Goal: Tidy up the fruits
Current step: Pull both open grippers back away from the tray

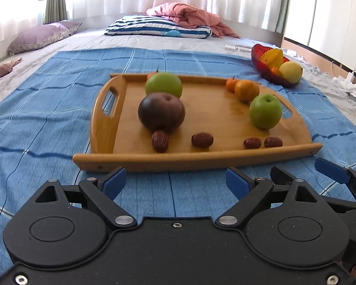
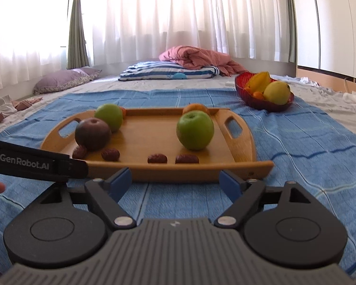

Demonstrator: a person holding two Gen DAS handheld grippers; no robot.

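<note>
While both claws are held with jaws wide apart and nothing between them, the left gripper (image 1: 175,180) and right gripper (image 2: 175,181) are seen low over the blue blanket (image 1: 47,90), just short of the wooden tray (image 1: 201,160). Four small wrinkled dates (image 1: 202,140), judged light and best pinched across their short width, are lined along the near rim. Behind them a dark round fruit (image 1: 161,112) and green apples (image 1: 265,111), likely firm, smooth and prone to rolling, would be gripped across the middle; a red bowl (image 1: 257,59) of fruit is set beyond.
</note>
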